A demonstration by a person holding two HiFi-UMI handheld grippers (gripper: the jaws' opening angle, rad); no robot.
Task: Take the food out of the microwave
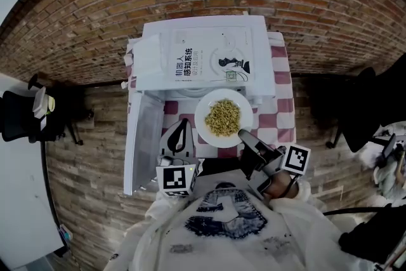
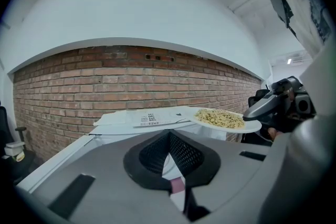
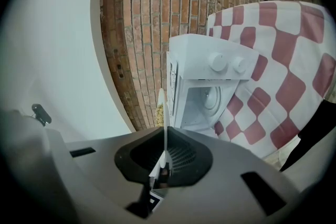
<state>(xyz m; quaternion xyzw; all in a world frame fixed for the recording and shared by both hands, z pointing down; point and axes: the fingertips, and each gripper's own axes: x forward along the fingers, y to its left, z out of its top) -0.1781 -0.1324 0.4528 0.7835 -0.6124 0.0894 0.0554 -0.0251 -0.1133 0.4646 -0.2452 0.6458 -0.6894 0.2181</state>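
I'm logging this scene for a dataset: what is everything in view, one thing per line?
microwave: one, white, on the tablecloth, its door swung open to the left
booklet: one, white, on the microwave's top
plate: one, white, held up in front of the microwave
food: one heap, yellowish, on the plate
tablecloth: one, red and white checks, under the microwave
chairs: two, black, far left and far right
left gripper: one, grey, jaws together, empty
right gripper: one, grey, jaws on the plate's rim
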